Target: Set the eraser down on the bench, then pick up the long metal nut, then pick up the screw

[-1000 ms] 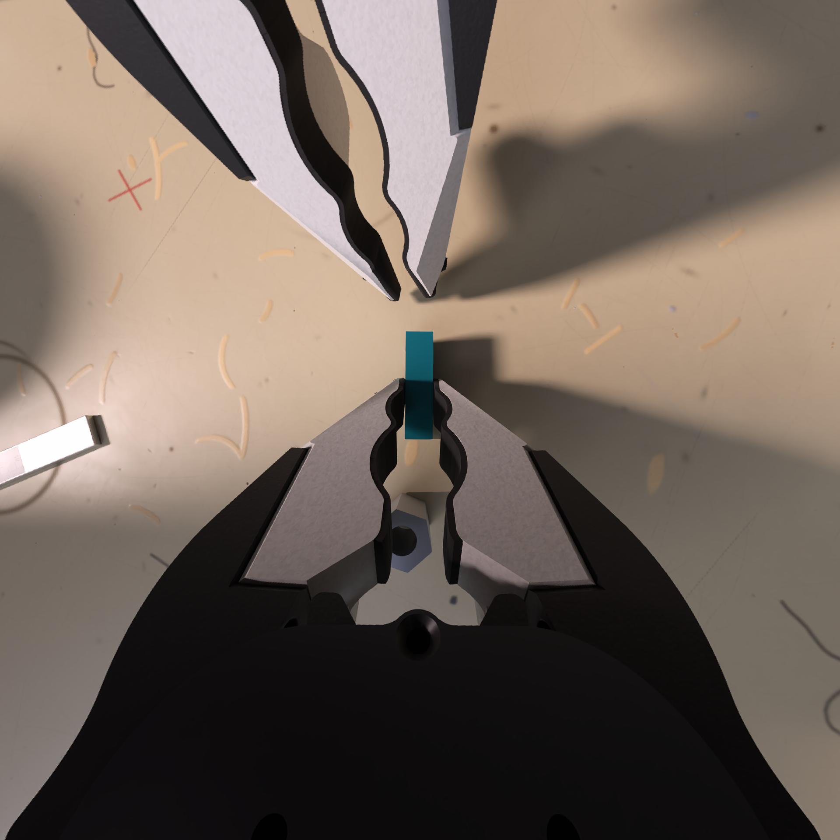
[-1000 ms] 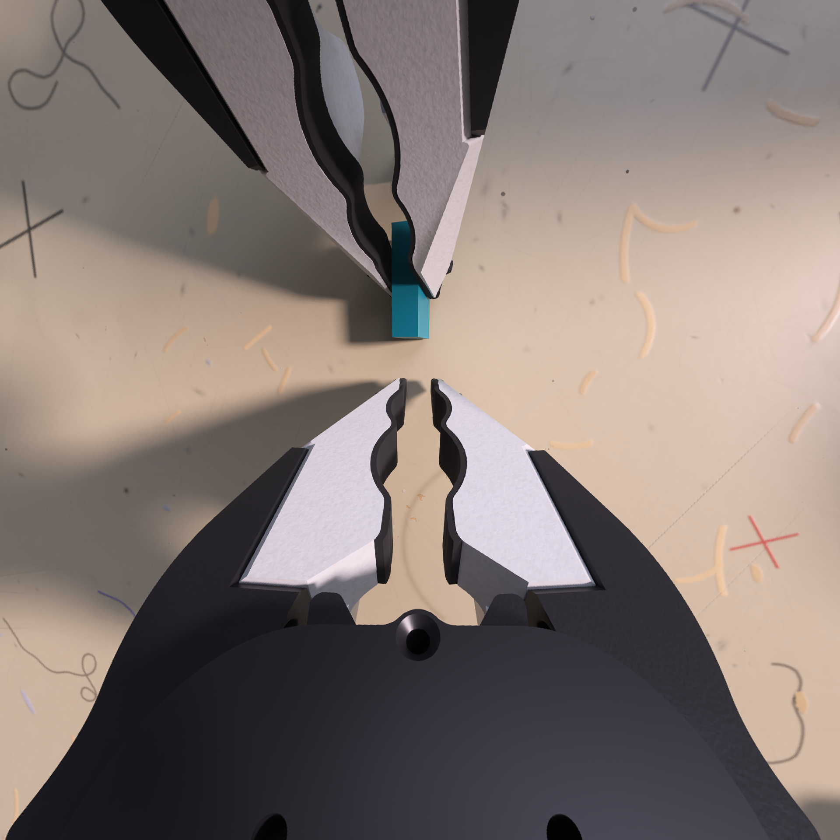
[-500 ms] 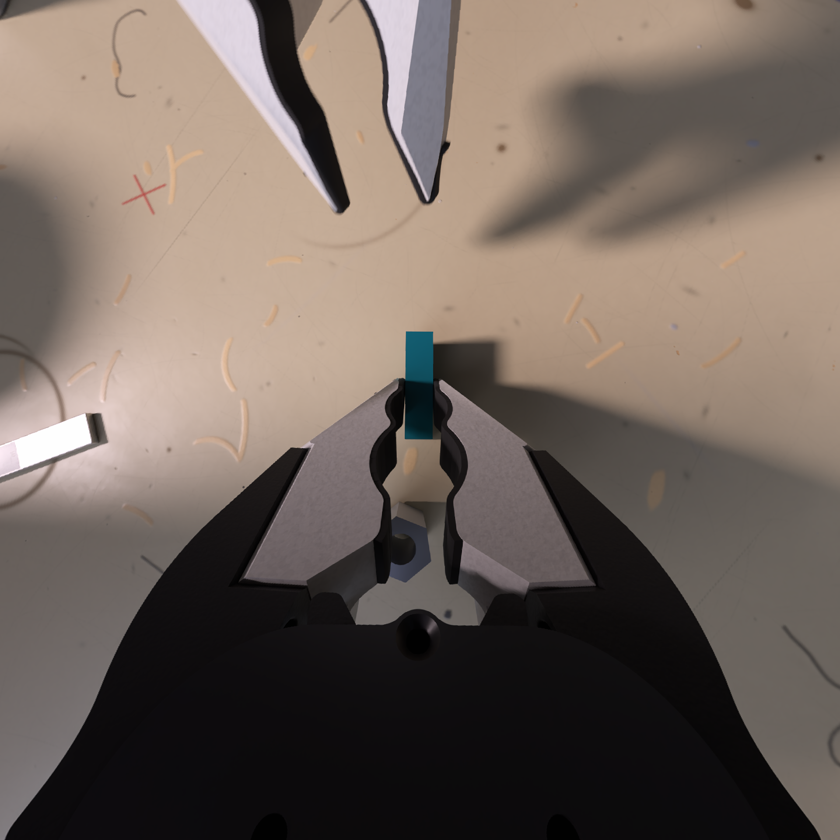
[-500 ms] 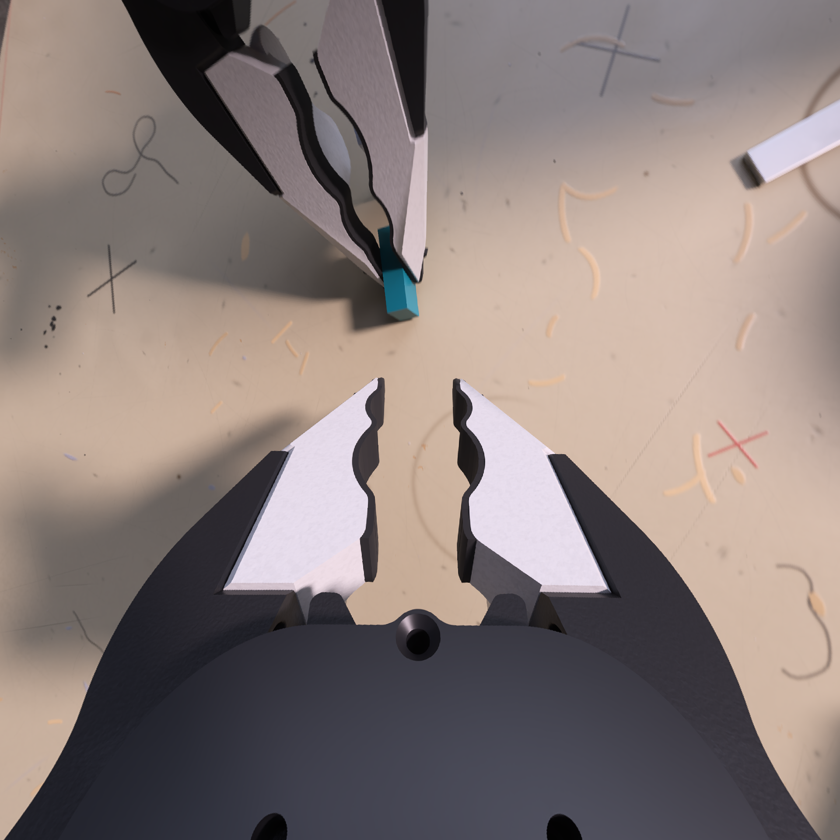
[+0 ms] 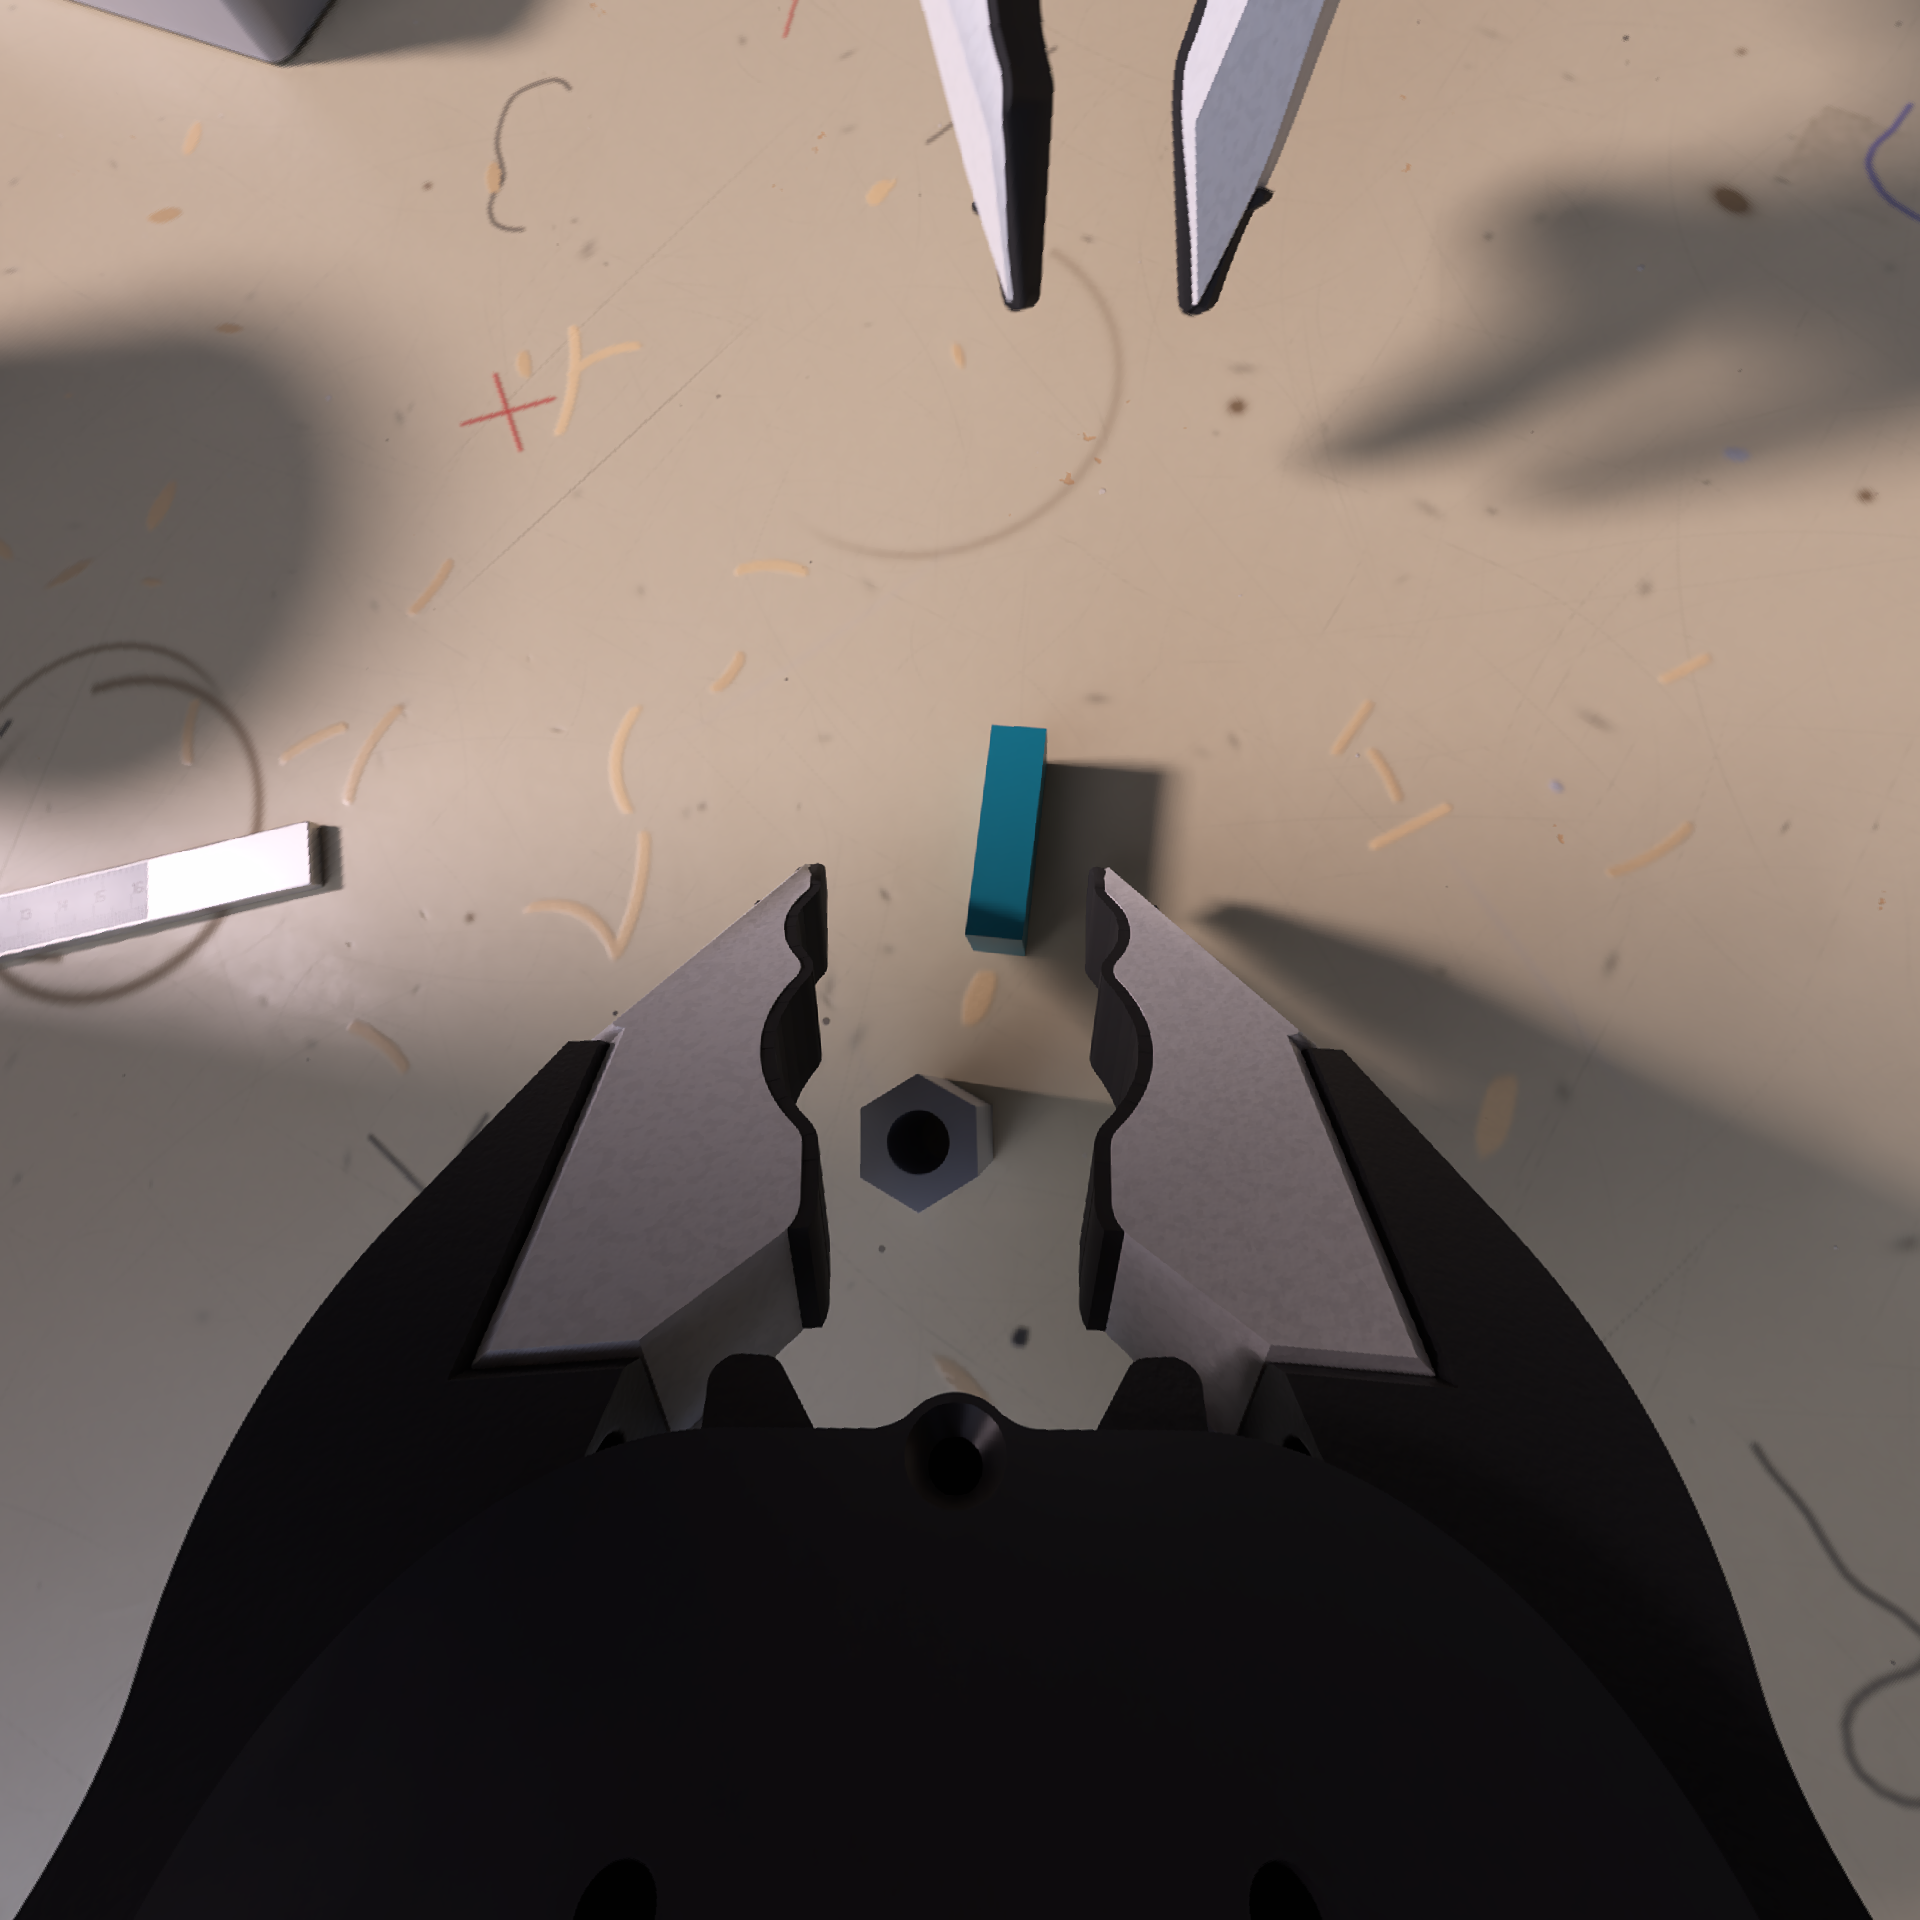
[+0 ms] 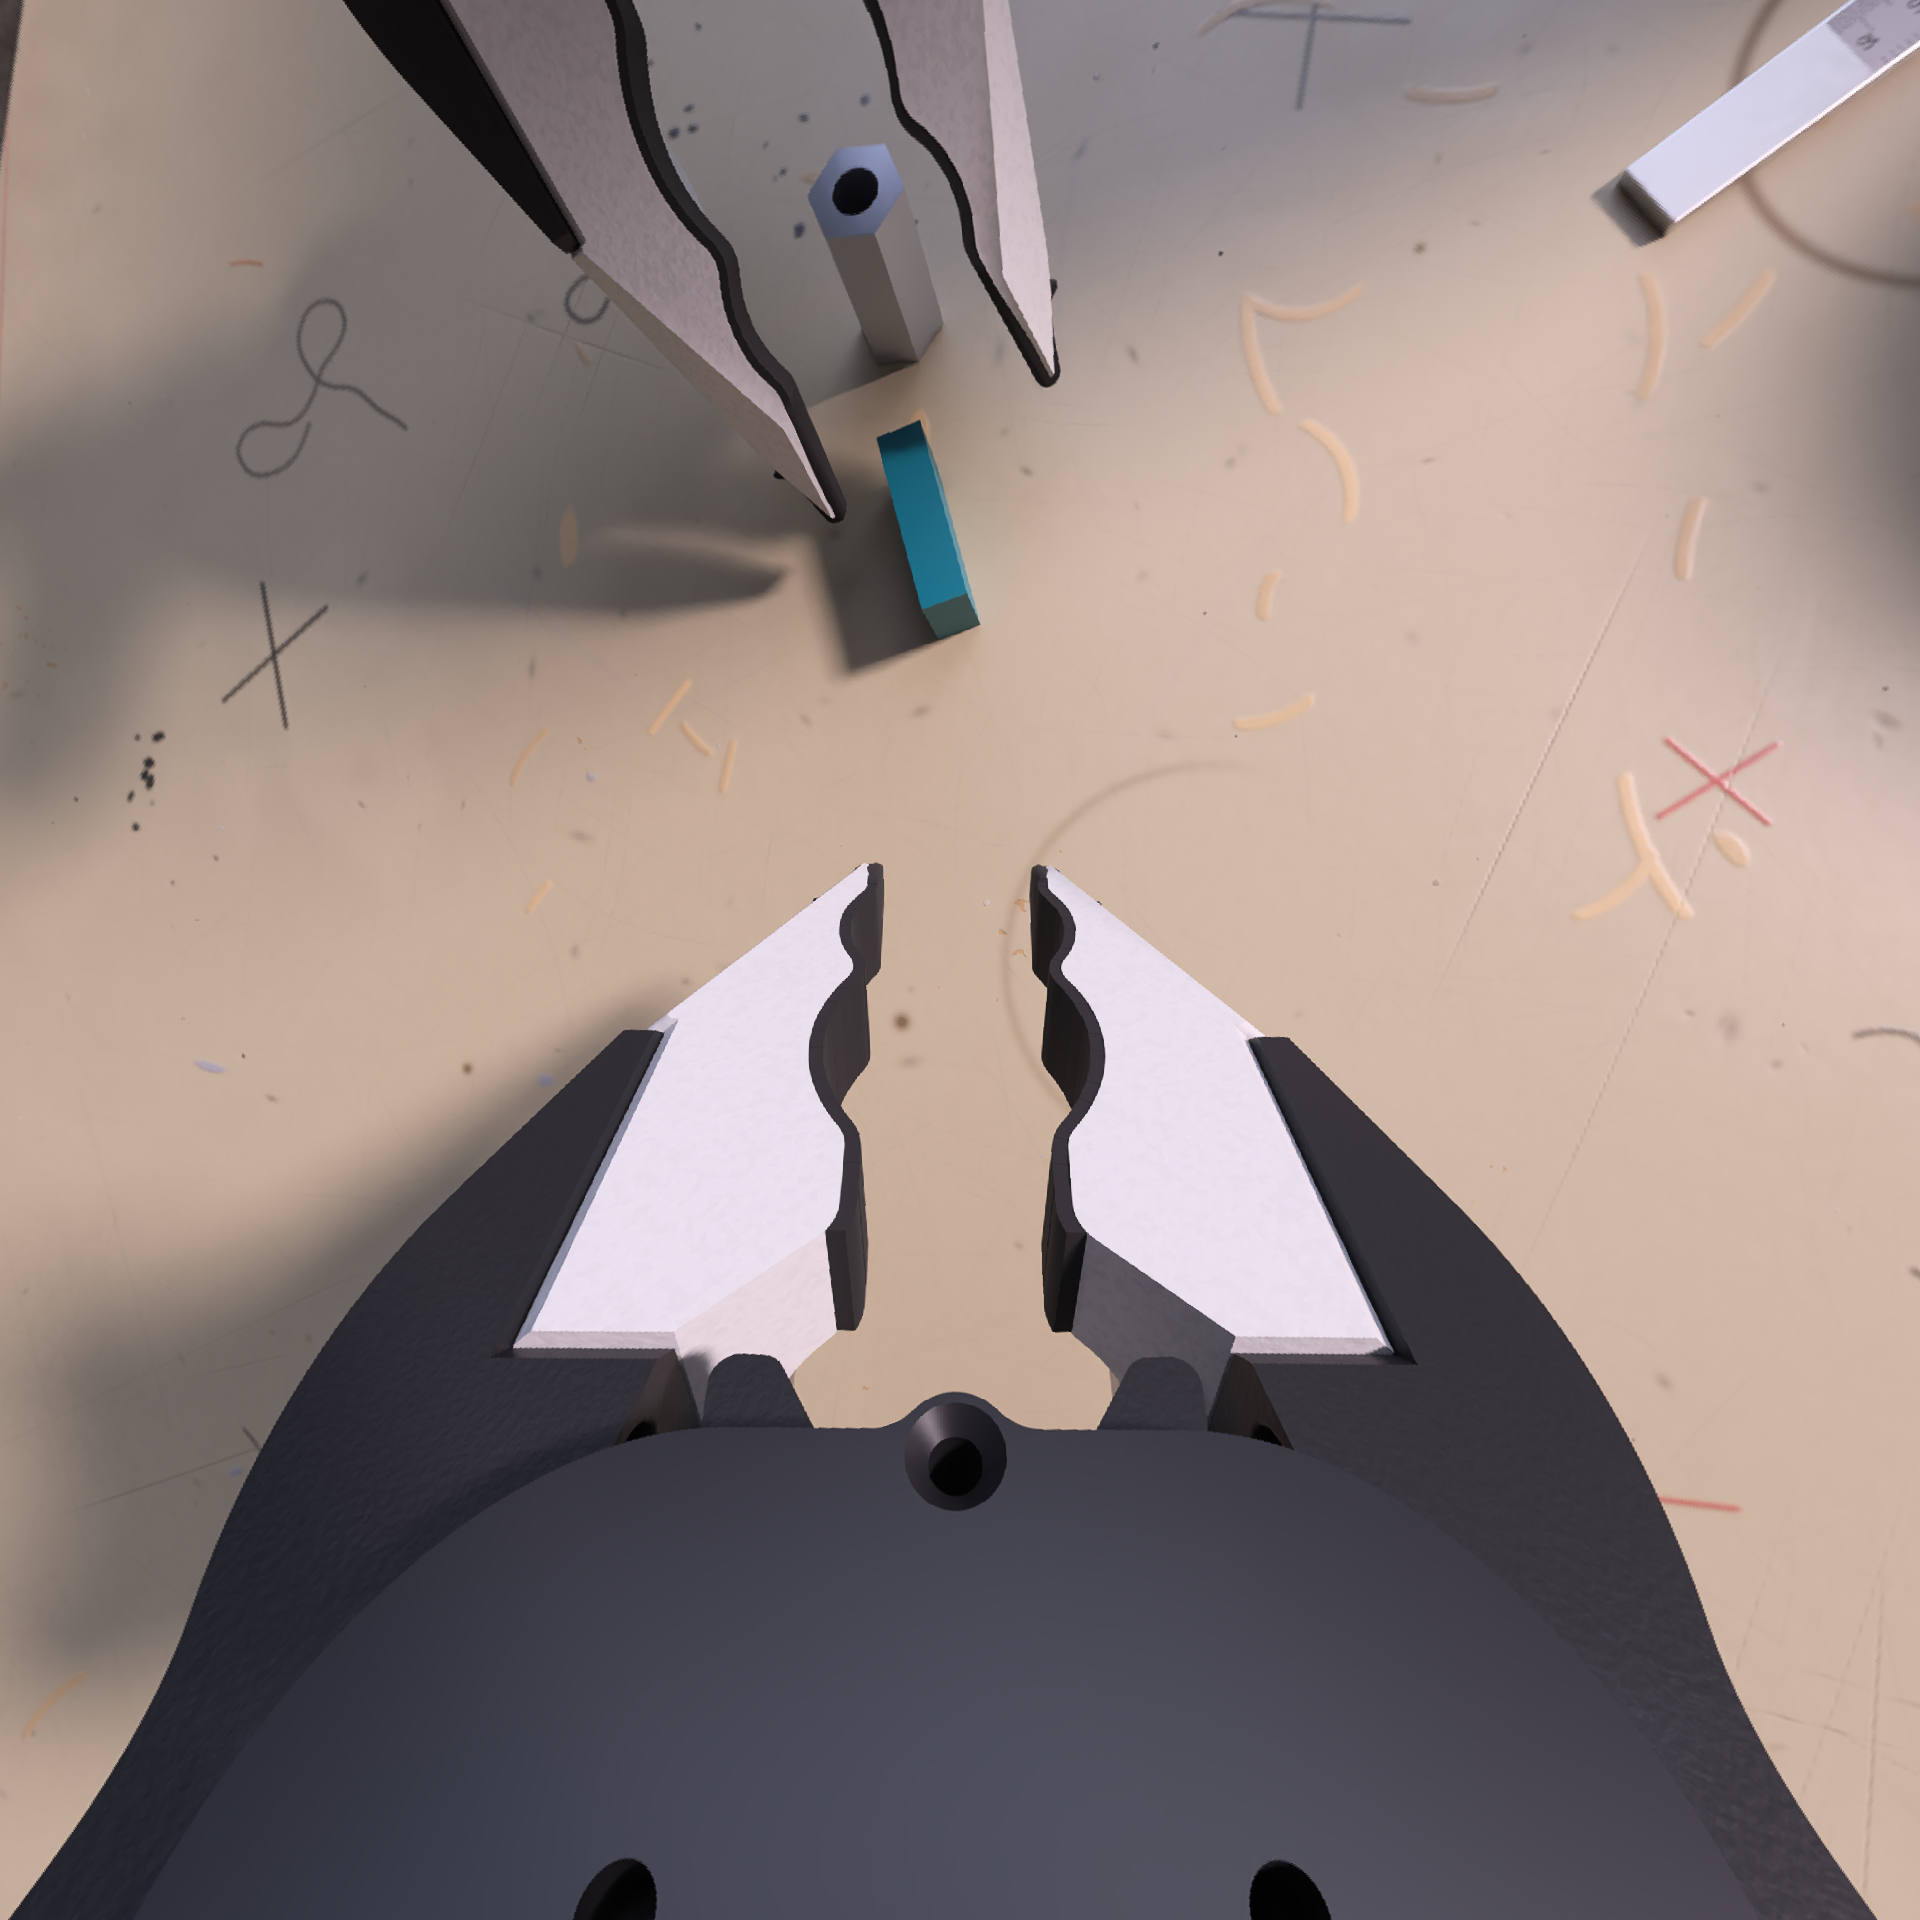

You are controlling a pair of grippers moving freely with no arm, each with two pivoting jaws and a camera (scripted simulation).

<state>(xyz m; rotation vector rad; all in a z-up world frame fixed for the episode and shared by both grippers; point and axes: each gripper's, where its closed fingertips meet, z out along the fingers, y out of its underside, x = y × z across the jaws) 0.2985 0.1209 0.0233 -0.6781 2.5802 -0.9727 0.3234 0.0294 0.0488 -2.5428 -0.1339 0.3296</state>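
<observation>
The teal eraser (image 5: 1006, 836) rests on the tan bench, just beyond my left gripper (image 5: 958, 878), which is open and touches nothing. The long metal hex nut (image 5: 920, 1143) stands upright on the bench between the left fingers, seen end-on. In the right wrist view the eraser (image 6: 925, 530) lies in front of the nut (image 6: 878, 260), between the left gripper's (image 6: 940, 447) spread tips. My right gripper (image 6: 956, 873) is open and empty, a good way back from the eraser; it also shows at the top of the left wrist view (image 5: 1112, 301). No screw is in view.
A steel ruler (image 5: 166, 883) lies at the left of the left wrist view, and shows at the top right of the right wrist view (image 6: 1766, 114). A grey block's corner (image 5: 239, 21) is at the far top left. Wood shavings and pencil marks dot the bench.
My left gripper has opened and let go of the eraser, which now rests on the bench. My right gripper has drawn back from the eraser and opened wider.
</observation>
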